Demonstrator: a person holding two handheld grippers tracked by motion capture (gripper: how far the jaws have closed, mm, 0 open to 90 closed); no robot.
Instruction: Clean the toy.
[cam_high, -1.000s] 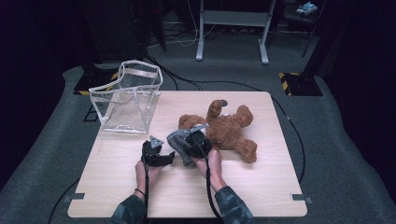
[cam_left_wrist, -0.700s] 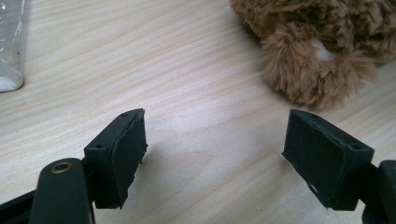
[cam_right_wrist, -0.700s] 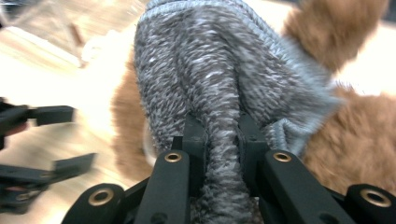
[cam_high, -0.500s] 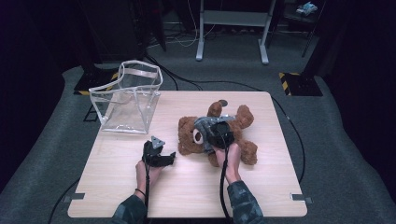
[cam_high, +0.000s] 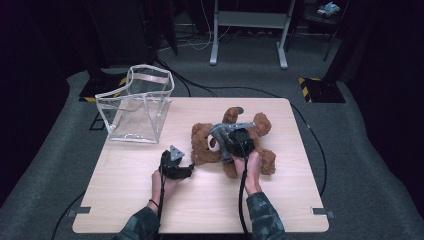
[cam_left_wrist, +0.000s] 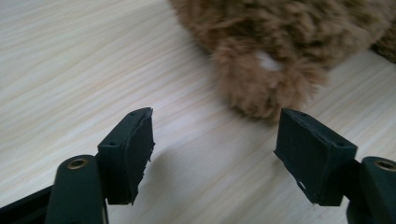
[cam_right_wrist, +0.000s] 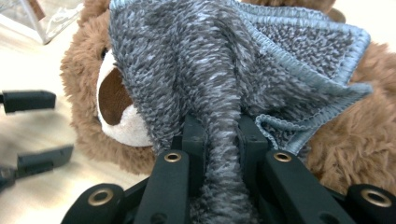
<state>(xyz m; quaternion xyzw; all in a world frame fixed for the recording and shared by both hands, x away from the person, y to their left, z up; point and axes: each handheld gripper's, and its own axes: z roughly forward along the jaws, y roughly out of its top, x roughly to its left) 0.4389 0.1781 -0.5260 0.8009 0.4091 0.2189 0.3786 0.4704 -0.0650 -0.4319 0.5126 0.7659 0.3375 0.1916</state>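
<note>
Moved: my right gripper (cam_high: 226, 141) carried the grey cloth (cam_right_wrist: 219, 88) onto the teddy bear (cam_high: 200, 145).
It pinches the cloth tight, over the bear in the middle of the bench (cam_high: 280, 200). My left gripper (cam_left_wrist: 215, 154) has just been closing a bit, spread with nothing inside, beside the bear's paw (cam_left_wrist: 261, 88). I see no writing.

Right hand-held gripper (cam_high: 231, 137) with grey cloth (cam_right_wrist: 224, 79) now over the teddy bear (cam_high: 205, 145)
</note>
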